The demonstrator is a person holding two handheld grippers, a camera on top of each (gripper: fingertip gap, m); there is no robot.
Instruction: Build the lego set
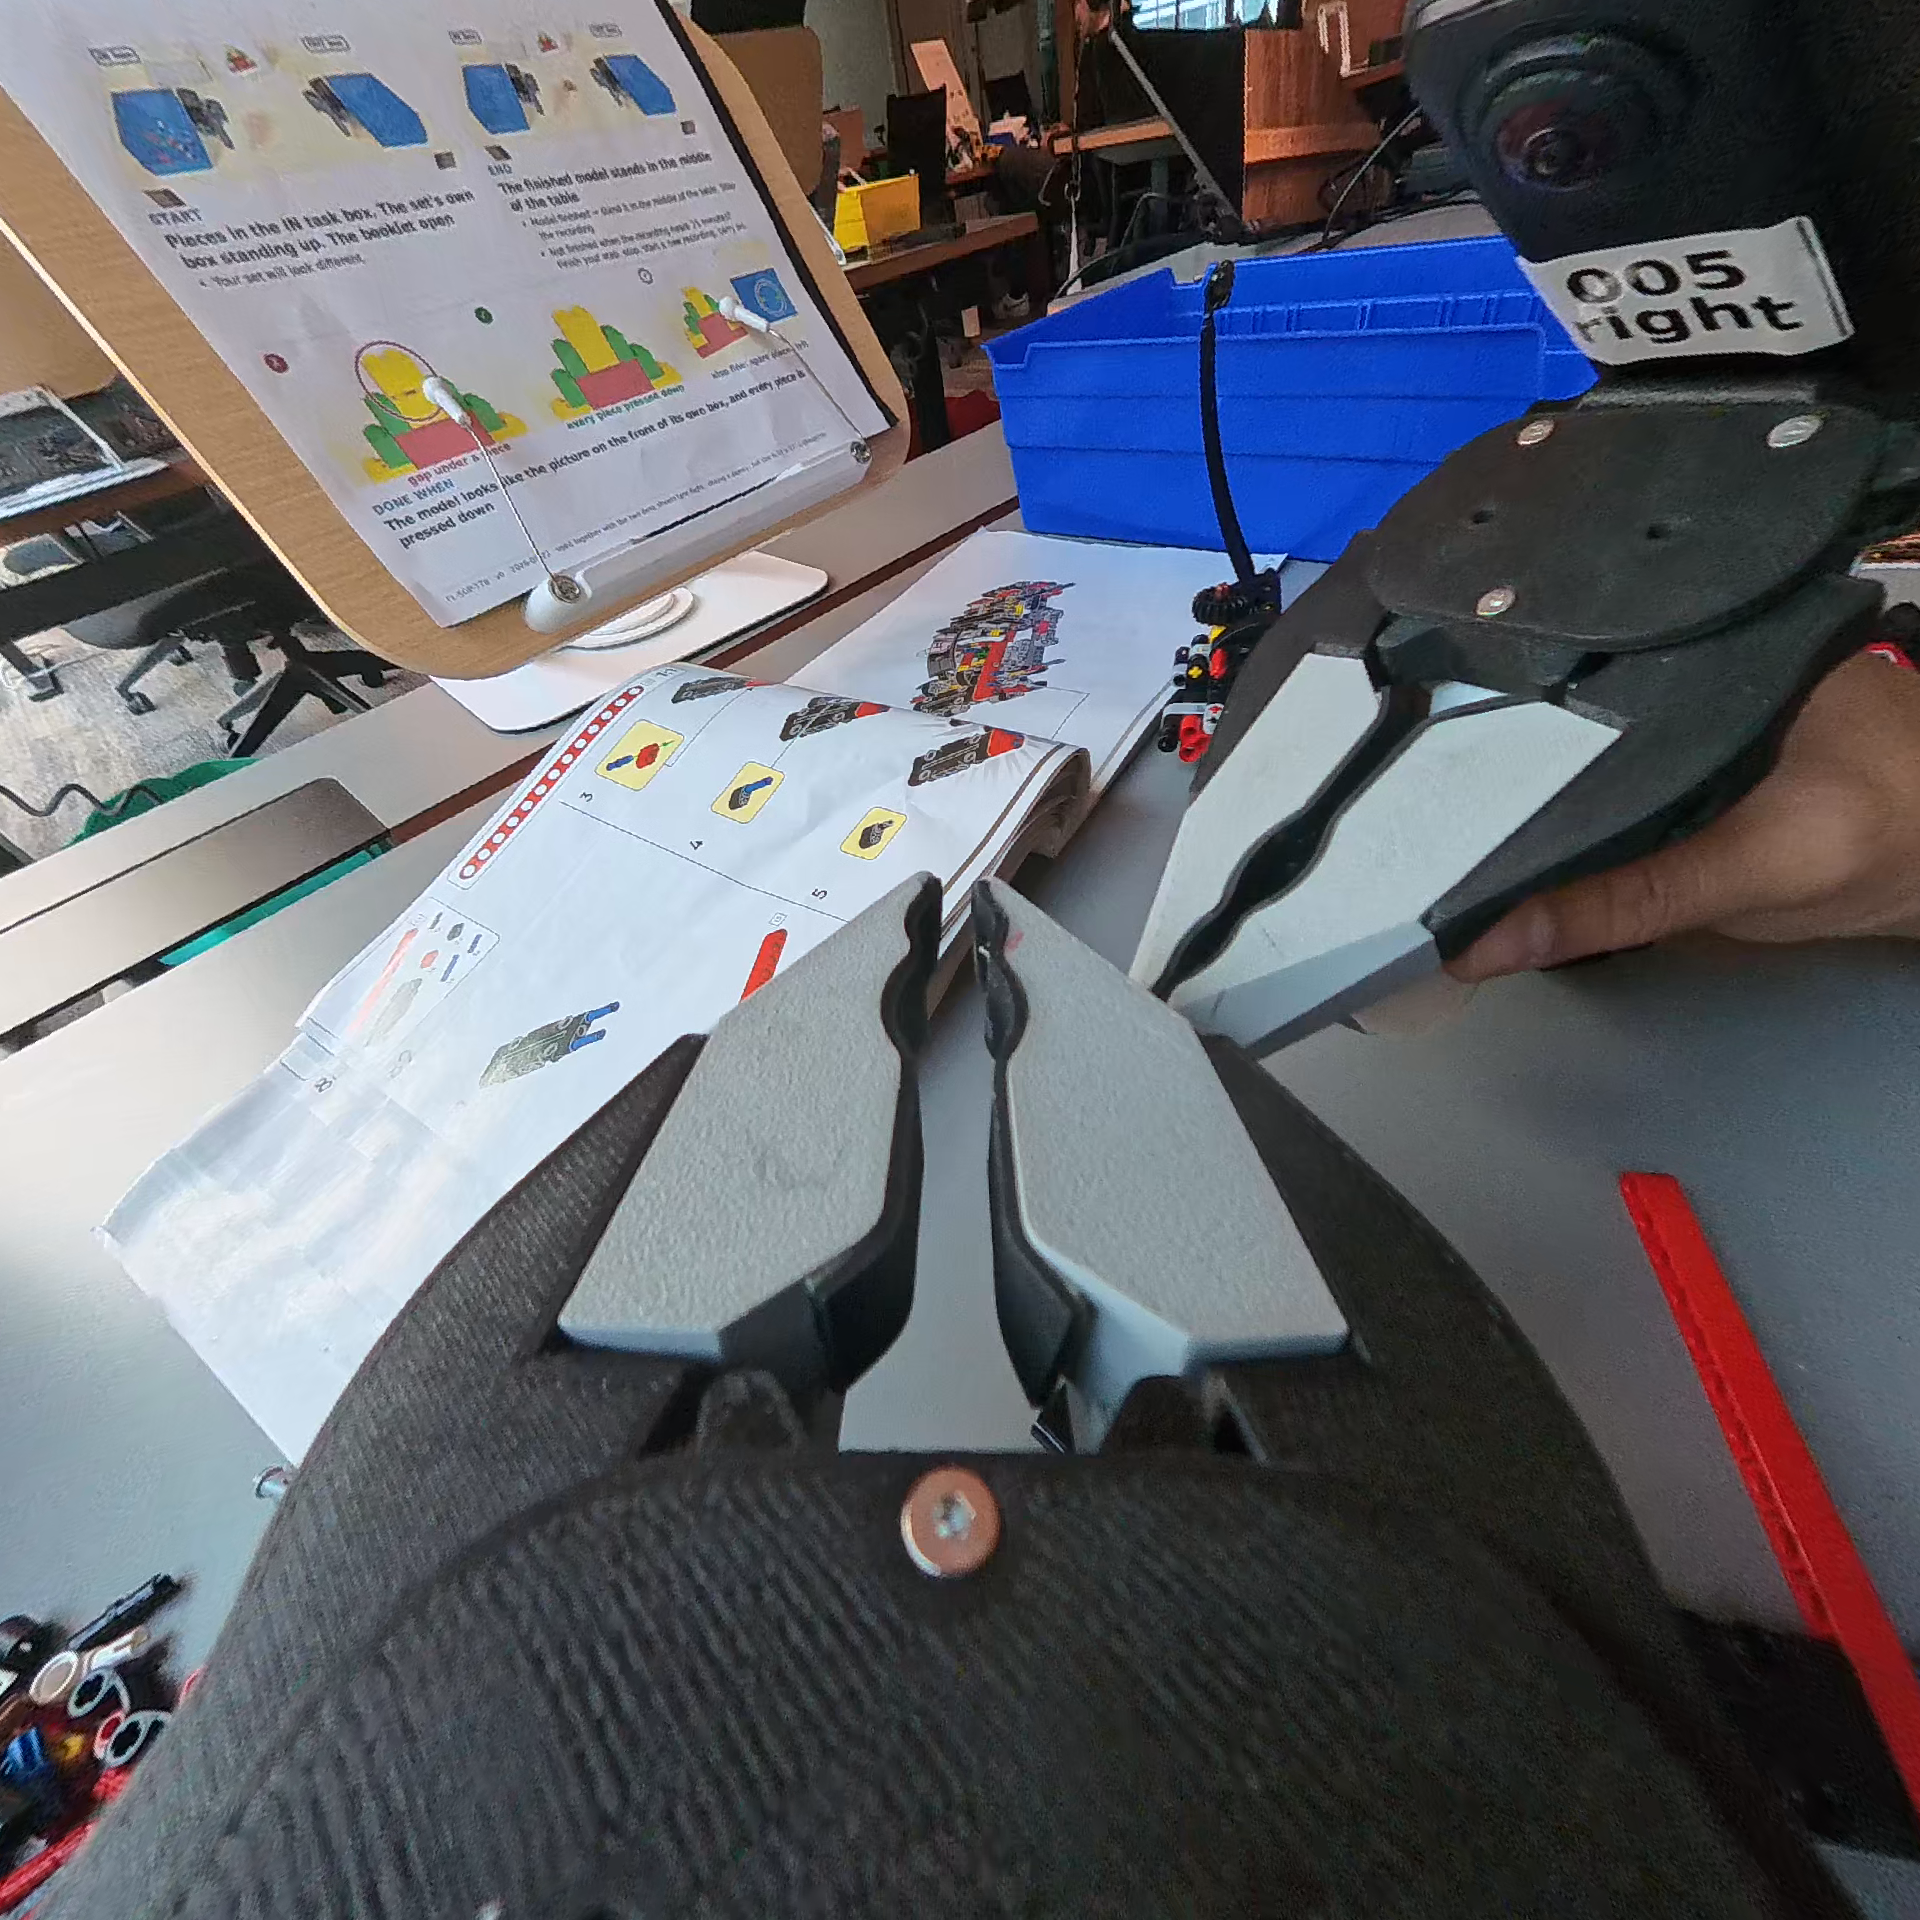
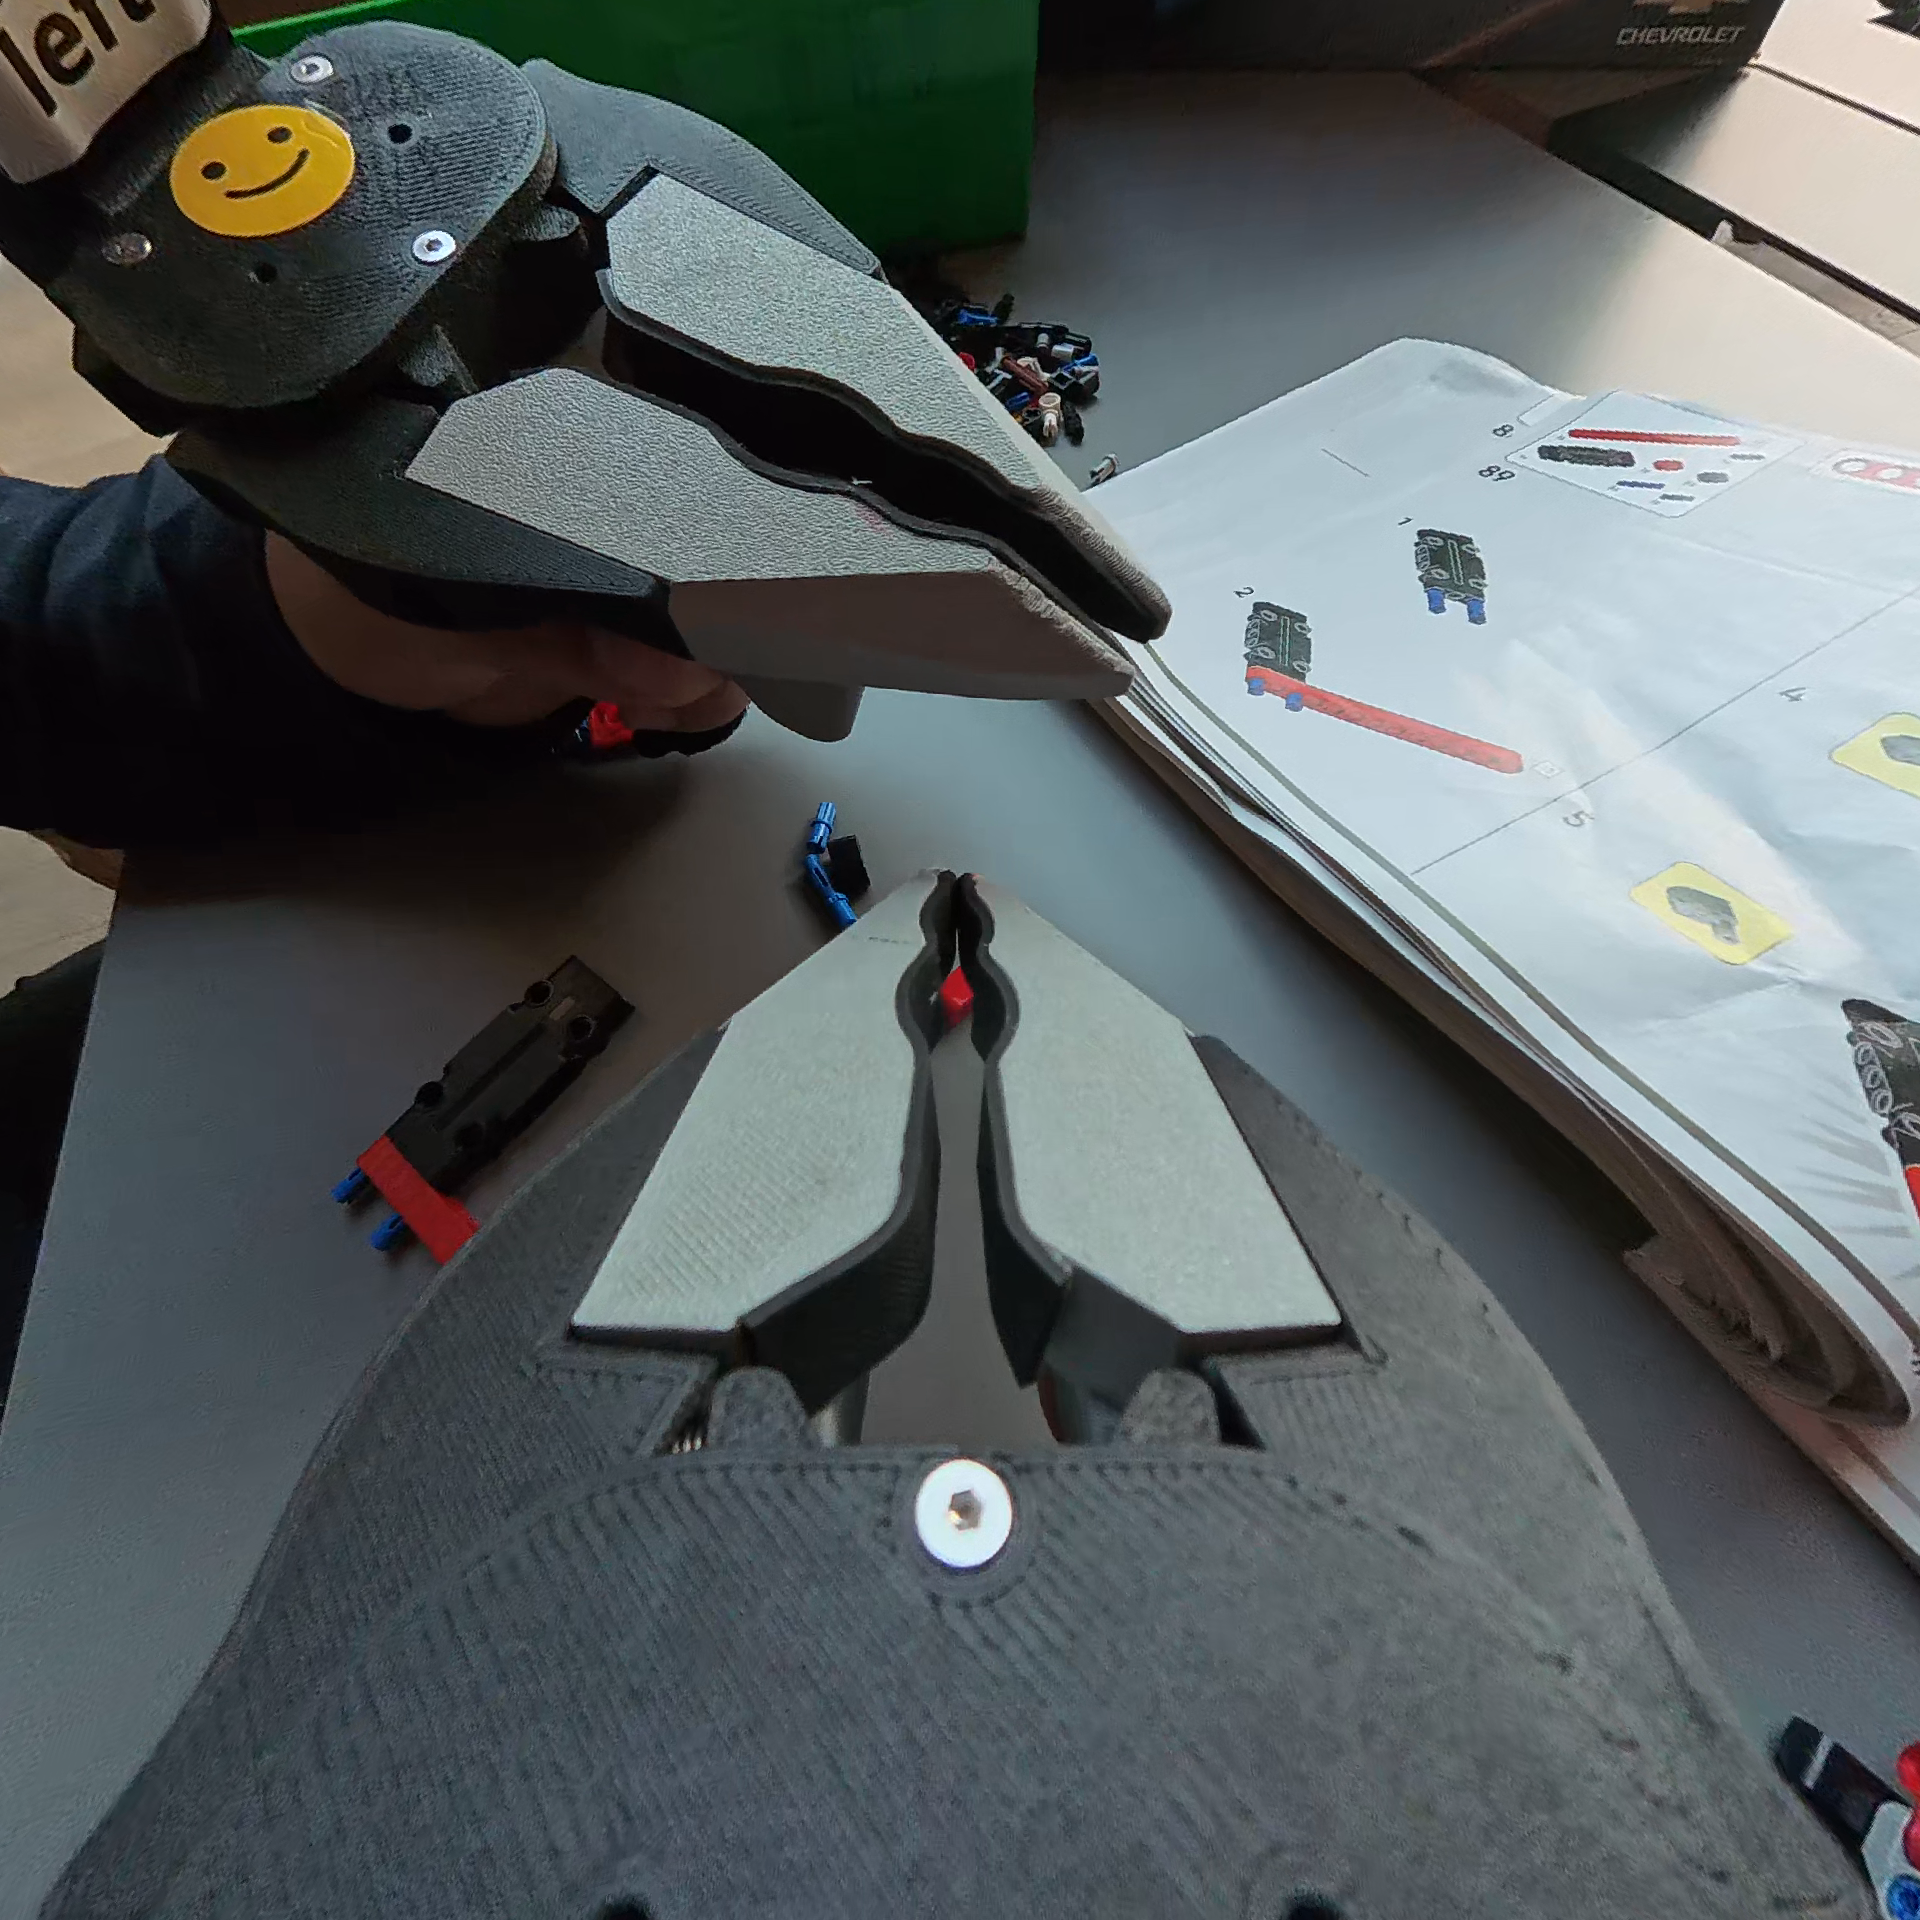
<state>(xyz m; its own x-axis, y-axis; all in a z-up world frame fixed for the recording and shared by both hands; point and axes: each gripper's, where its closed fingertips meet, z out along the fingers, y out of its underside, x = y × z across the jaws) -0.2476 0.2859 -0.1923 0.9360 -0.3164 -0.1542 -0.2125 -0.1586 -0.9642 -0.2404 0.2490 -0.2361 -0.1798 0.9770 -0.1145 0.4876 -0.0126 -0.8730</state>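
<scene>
The right gripper (image 2: 954, 883) has its fingers drawn together at the tips, and a small red piece (image 2: 956, 989) sits pinched in the wavy hollow just behind them. Just beside those tips lie two blue pins with a black connector (image 2: 834, 868) on the grey bench (image 2: 665, 935), and further to the left a black block with a red beam and blue pins (image 2: 488, 1112). The left gripper (image 1: 958, 904) has its fingers nearly shut, only a narrow slit between them, and nothing shows in that slit; its tips hang right at the edge of the open instruction booklet (image 1: 644, 883) (pages curled up in a thick roll on the far side). Beyond the booklet stand a blue bin (image 1: 1278, 416) and a wooden stand holding a printed sheet (image 1: 447, 260). A long red beam (image 1: 1766, 1455) lies on the bench to the right, and a heap of small loose parts (image 2: 1023, 364) sits near a green bin (image 2: 831, 94).
</scene>
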